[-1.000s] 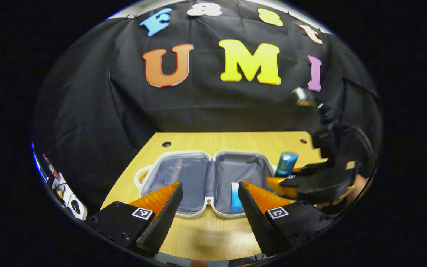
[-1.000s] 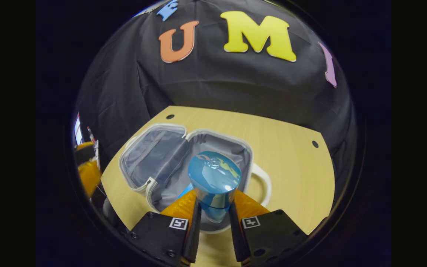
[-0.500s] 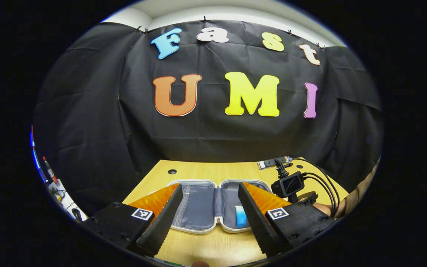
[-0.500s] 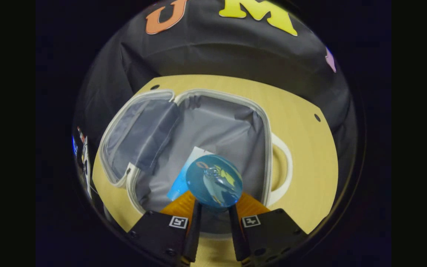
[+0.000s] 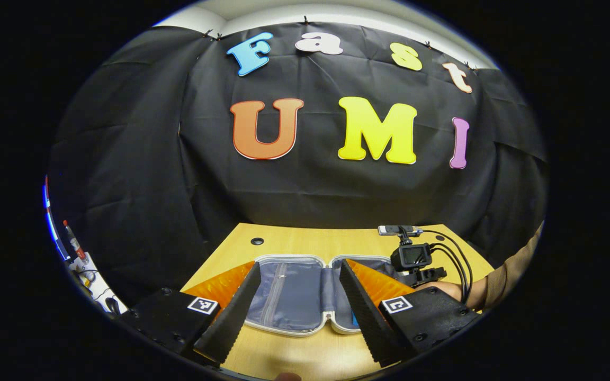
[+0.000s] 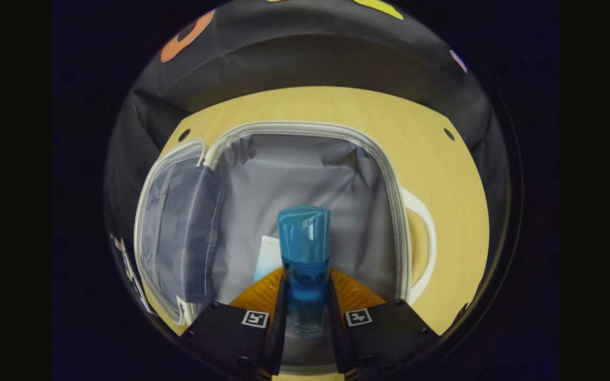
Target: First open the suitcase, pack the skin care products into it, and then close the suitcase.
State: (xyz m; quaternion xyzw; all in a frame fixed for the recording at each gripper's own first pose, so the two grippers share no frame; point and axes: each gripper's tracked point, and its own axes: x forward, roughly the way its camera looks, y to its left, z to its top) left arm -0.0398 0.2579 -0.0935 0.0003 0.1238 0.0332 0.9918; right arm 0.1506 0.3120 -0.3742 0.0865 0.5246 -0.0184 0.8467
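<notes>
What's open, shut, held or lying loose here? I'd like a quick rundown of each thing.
Suitcase: open, lying flat on the table.
Blue bottle: cap on, clamped in the right gripper above the suitcase's grey lining.
Blue-and-white tube: lying inside the suitcase.
Left gripper: open, holding nothing.
Right gripper: shut on the bottle.

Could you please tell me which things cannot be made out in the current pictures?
- Light-blue tube, right gripper view: mostly hidden behind the translucent blue bottle.
- Bottle's base: covered by the right gripper.
- Open grey suitcase's near corners, left gripper view: blocked by the left gripper.
</notes>
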